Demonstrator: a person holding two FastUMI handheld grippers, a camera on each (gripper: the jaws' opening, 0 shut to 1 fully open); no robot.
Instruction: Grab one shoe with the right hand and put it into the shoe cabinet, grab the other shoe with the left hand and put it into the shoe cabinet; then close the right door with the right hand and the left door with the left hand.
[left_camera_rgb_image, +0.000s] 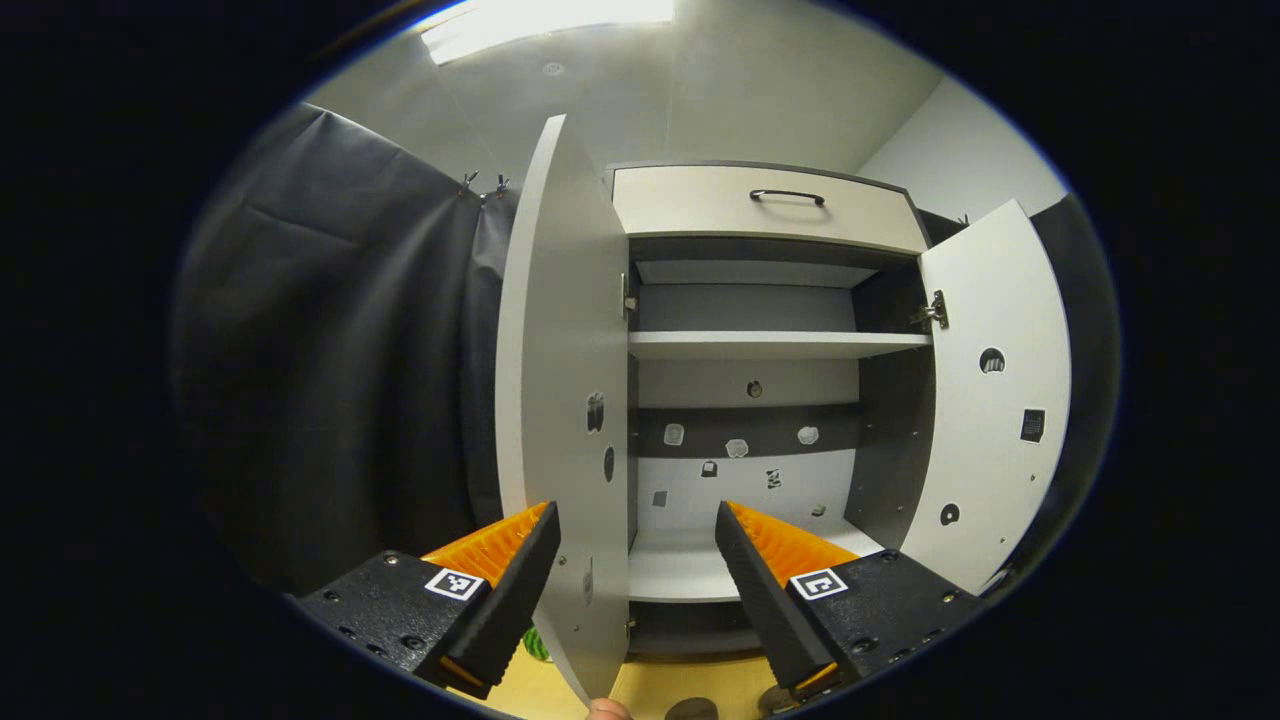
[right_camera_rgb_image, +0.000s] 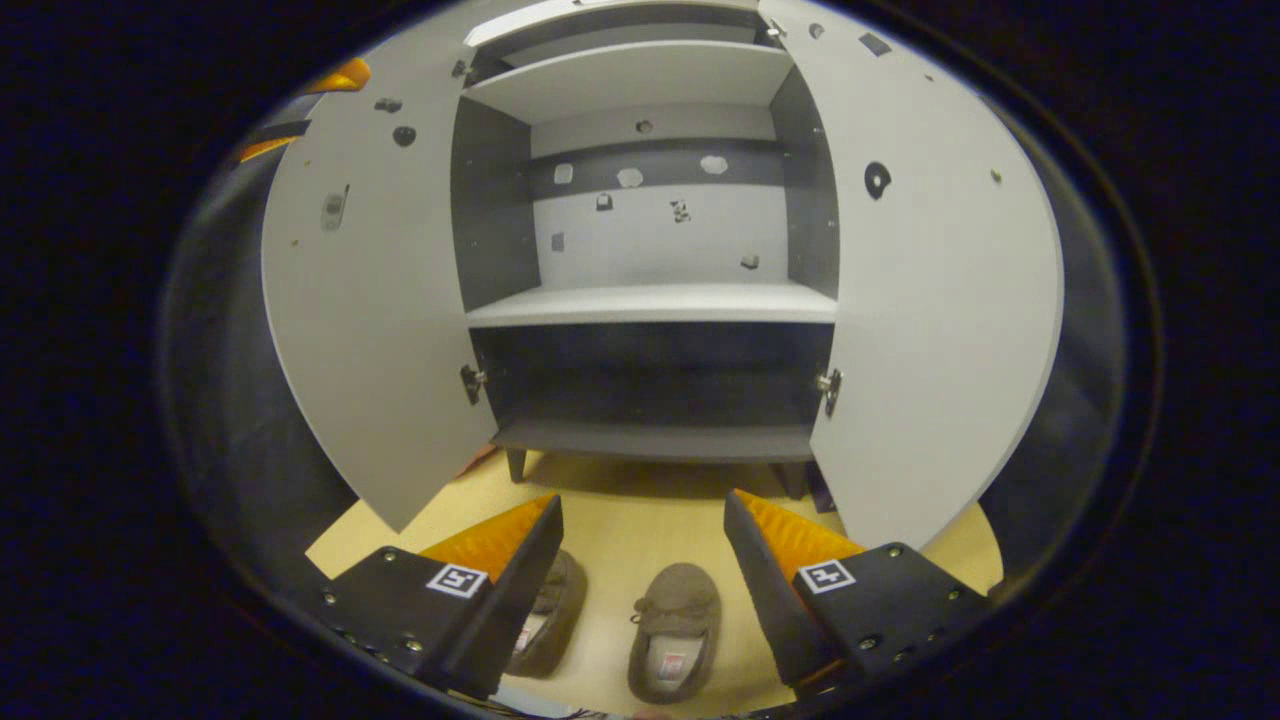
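Observation:
Two brown slippers lie side by side on the wooden floor in the right gripper view. The right one (right_camera_rgb_image: 675, 630) sits between my right gripper's (right_camera_rgb_image: 640, 530) open fingers; the left one (right_camera_rgb_image: 548, 612) is half hidden behind the left finger. The shoe cabinet (right_camera_rgb_image: 650, 300) stands ahead with its left door (right_camera_rgb_image: 370, 310) and right door (right_camera_rgb_image: 940, 300) swung open. In the left gripper view, my left gripper (left_camera_rgb_image: 635, 535) is open and empty, held higher, with the left door's (left_camera_rgb_image: 560, 400) edge between its fingers and the cabinet's shelves (left_camera_rgb_image: 775, 345) behind. Dark slipper tips (left_camera_rgb_image: 692, 709) peek at the bottom.
Black cloth (left_camera_rgb_image: 340, 360) hangs left of the cabinet. A drawer with a black handle (left_camera_rgb_image: 787, 196) tops the cabinet. A lower grey shelf (right_camera_rgb_image: 655, 438) sits just above the floor. A green object (left_camera_rgb_image: 536, 645) lies on the floor by the left door.

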